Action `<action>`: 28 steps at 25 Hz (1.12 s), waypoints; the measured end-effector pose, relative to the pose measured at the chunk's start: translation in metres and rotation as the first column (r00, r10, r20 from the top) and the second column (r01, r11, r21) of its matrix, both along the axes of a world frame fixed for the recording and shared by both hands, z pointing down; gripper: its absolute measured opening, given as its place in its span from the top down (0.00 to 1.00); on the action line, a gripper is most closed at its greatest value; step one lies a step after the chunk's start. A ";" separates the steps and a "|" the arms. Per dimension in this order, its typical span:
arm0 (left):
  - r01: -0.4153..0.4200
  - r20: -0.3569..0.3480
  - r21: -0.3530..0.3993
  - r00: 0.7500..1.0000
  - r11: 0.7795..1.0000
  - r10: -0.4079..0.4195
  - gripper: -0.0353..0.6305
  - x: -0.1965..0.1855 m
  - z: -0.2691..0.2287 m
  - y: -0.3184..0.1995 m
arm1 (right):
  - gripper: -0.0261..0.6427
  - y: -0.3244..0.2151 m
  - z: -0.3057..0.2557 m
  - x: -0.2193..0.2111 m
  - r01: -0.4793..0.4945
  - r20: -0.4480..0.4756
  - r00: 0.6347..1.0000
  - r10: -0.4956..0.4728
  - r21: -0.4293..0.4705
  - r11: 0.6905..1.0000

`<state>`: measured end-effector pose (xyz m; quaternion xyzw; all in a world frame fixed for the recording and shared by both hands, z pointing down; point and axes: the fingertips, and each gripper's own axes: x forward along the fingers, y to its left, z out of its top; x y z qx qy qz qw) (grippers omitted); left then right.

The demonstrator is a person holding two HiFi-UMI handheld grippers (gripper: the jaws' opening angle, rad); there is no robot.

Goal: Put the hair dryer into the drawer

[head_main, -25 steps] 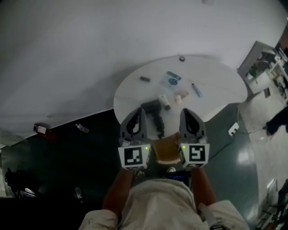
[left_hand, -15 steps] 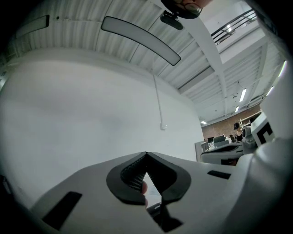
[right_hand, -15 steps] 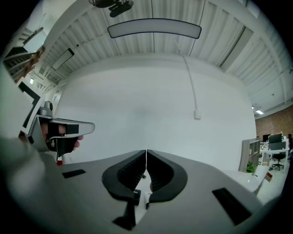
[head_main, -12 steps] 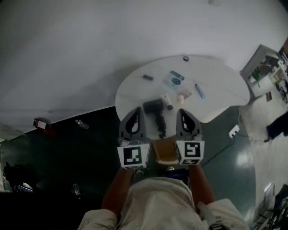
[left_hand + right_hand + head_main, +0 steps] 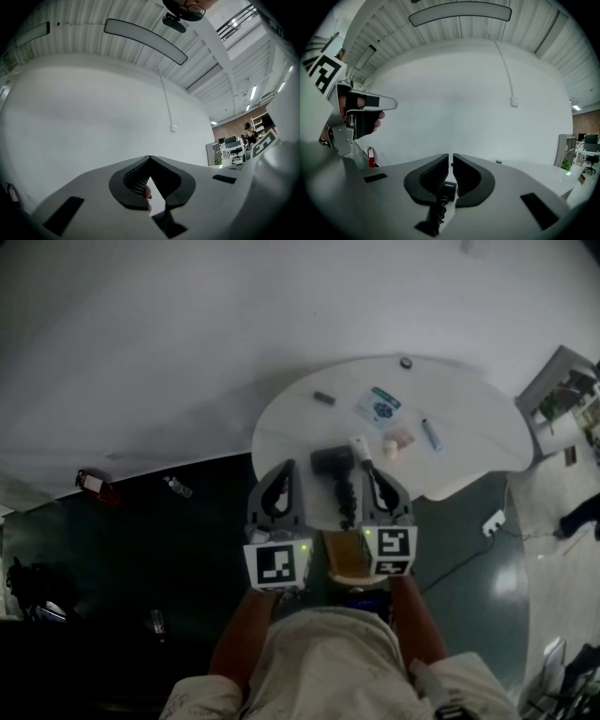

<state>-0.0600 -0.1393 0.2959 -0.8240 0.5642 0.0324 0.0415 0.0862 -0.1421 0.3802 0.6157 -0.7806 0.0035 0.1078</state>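
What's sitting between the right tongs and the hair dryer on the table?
Nothing visible. The shut right tongs look straight at the hair dryer, its coiled cord nearest. A white tube lies beside it.

The hair dryer (image 5: 334, 461) is black, the table (image 5: 469, 399) white, the floor (image 5: 169, 559) dark green.

- We log the table (image 5: 291, 432): white top, smooth, matt.
- hair dryer (image 5: 333, 460): black plastic, matt.
- floor (image 5: 497, 568), lower right: dark, glossy, we see reflections.
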 end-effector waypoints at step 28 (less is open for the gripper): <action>0.127 0.010 -0.020 0.992 0.992 -0.127 0.94 -0.040 0.013 0.019 | 0.56 -0.046 0.146 -0.033 0.087 0.004 0.995 -0.095 -0.441 0.893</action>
